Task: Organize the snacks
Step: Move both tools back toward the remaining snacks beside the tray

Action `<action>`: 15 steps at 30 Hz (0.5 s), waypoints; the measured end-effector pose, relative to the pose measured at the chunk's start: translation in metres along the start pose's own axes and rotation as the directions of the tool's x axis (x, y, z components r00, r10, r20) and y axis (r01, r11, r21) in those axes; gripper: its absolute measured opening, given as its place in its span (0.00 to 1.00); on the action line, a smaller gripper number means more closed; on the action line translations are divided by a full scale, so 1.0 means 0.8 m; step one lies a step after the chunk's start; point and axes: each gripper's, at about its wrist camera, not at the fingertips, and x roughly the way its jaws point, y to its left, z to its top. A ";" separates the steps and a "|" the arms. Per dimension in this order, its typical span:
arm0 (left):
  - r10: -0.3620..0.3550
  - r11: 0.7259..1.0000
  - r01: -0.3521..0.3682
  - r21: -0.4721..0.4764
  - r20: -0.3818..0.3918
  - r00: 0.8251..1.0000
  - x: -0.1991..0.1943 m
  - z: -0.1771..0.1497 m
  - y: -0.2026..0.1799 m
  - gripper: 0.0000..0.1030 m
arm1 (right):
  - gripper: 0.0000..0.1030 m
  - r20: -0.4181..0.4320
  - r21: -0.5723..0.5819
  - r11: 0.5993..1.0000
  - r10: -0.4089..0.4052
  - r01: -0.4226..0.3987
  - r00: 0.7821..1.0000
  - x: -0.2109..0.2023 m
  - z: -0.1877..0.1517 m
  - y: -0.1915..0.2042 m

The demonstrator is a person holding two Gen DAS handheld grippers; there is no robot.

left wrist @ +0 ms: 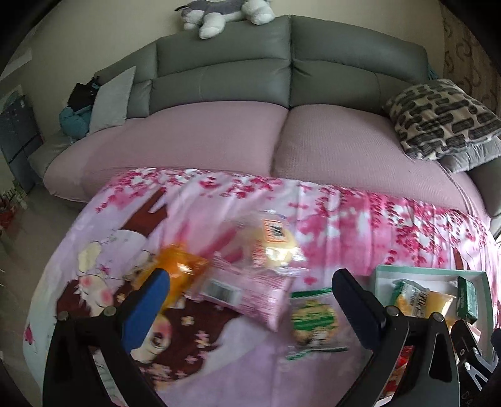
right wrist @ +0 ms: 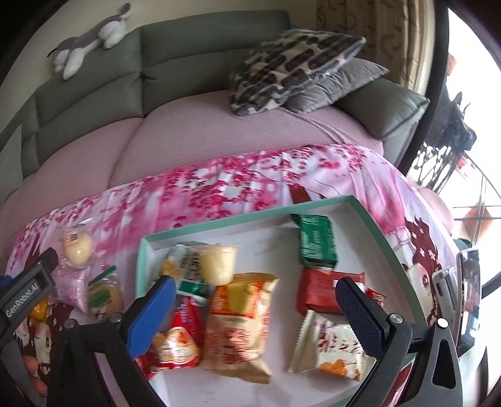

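Observation:
Loose snacks lie on the pink printed cloth: an orange packet, a pink packet, a clear-wrapped yellow bun and a green cookie pack. My left gripper is open and empty, hovering over the pink packet. A mint-rimmed white tray holds several snacks: a green packet, a red packet, a large orange-and-tan bag, a white packet and a jelly cup. My right gripper is open and empty above the tray.
A grey sofa with a pink seat cover stands behind the table. A patterned cushion and a plush toy lie on it. A phone-like device sits at the table's right edge.

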 end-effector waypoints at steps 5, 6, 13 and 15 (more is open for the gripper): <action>0.067 0.998 -0.067 -0.012 0.015 0.998 -0.005 0.007 0.054 1.00 | 1.00 0.012 -0.042 0.998 0.044 -0.043 0.999 -0.011 -0.002 0.037; 0.089 0.996 -0.089 -0.016 0.014 0.996 -0.005 0.007 0.068 1.00 | 1.00 0.014 -0.053 0.997 0.055 -0.054 0.998 -0.013 -0.003 0.045; 0.172 0.980 -0.173 -0.095 -0.016 0.985 -0.008 -0.001 0.156 1.00 | 1.00 0.015 -0.129 0.976 0.177 -0.173 0.984 -0.026 -0.015 0.111; 0.177 0.976 -0.178 -0.123 -0.023 0.984 -0.011 -0.007 0.174 1.00 | 1.00 0.007 -0.168 0.963 0.217 -0.213 0.976 -0.029 -0.022 0.133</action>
